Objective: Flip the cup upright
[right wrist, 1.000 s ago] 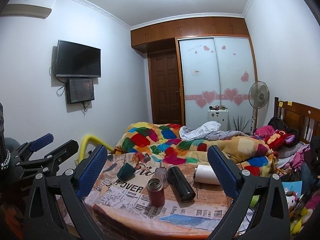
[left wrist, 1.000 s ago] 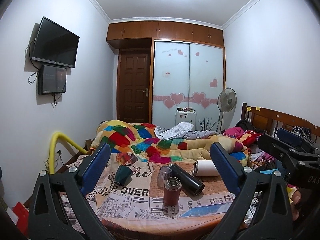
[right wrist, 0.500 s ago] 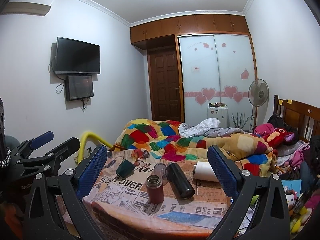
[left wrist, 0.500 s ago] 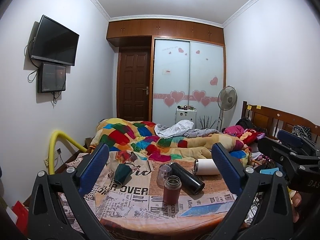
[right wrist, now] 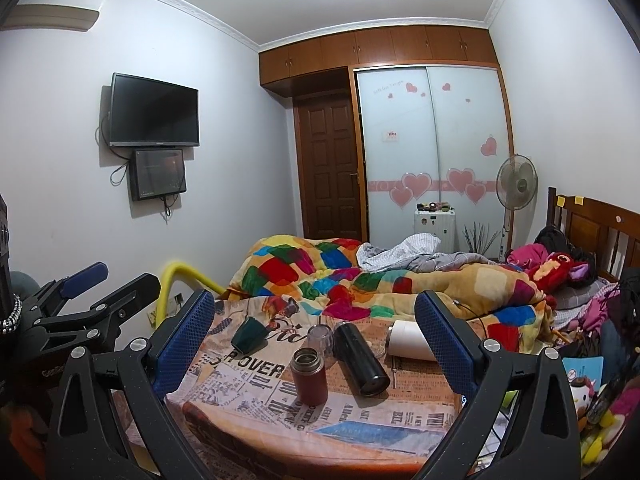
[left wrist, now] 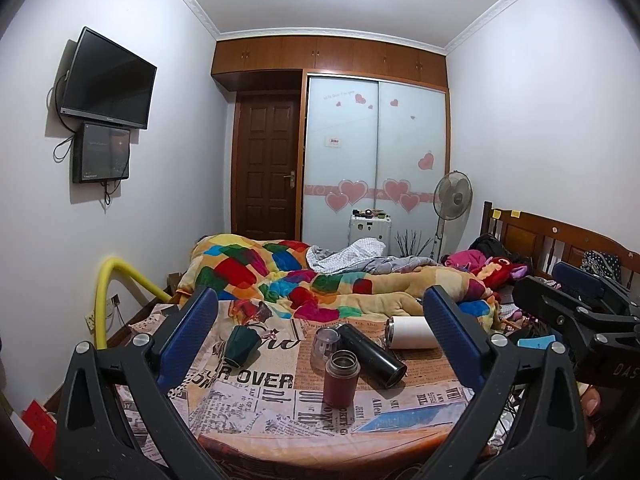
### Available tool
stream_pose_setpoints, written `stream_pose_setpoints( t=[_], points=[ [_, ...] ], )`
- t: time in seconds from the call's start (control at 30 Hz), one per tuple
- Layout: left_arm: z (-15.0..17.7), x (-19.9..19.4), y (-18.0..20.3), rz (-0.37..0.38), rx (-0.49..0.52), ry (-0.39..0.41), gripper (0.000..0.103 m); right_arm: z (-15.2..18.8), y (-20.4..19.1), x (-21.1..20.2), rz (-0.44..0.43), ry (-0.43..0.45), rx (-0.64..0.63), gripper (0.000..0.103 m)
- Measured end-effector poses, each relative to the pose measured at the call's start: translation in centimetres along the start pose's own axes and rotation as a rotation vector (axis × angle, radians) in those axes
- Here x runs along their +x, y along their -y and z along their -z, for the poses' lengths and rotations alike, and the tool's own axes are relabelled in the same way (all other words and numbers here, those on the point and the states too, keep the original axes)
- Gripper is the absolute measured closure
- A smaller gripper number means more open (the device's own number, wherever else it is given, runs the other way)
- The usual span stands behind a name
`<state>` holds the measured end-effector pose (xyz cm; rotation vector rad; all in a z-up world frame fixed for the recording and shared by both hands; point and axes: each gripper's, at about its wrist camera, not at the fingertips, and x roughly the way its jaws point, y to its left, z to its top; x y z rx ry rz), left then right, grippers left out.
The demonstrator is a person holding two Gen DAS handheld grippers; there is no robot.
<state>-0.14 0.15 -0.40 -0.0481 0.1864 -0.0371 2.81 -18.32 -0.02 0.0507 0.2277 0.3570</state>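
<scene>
1. The desk (left wrist: 400,432) wears a matt, newspaper-print cloth.
2. The black flask (left wrist: 370,354) at 12 o'clock looks like smooth, satin metal.
3. The maroon flask (left wrist: 341,378) is matt, with a bare metal rim.
4. The clear cup (left wrist: 325,346) looks like glossy plastic.
5. The left tool (left wrist: 320,344) has textured blue pads (left wrist: 191,332) on matt black plastic.
6. The quilt (right wrist: 360,276) is soft cloth.

Bright overhead glare, fisheye-warped edges

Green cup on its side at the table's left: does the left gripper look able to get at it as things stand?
Probably yes. The left gripper is open and empty, and the green cup lies apart from the red flask and black flask, with only bare tablecloth before it.
</scene>
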Motion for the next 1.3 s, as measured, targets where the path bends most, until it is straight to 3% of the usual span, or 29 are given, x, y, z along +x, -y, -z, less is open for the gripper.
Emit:
stream_pose_setpoints(
  t=[1.3],
  points=[
    [0.06,0.31,-0.68,0.018,-0.01,-0.016,0.0,0.33,0.58,0.42,0.01,-0.02,0.001,0.003]
  ],
)
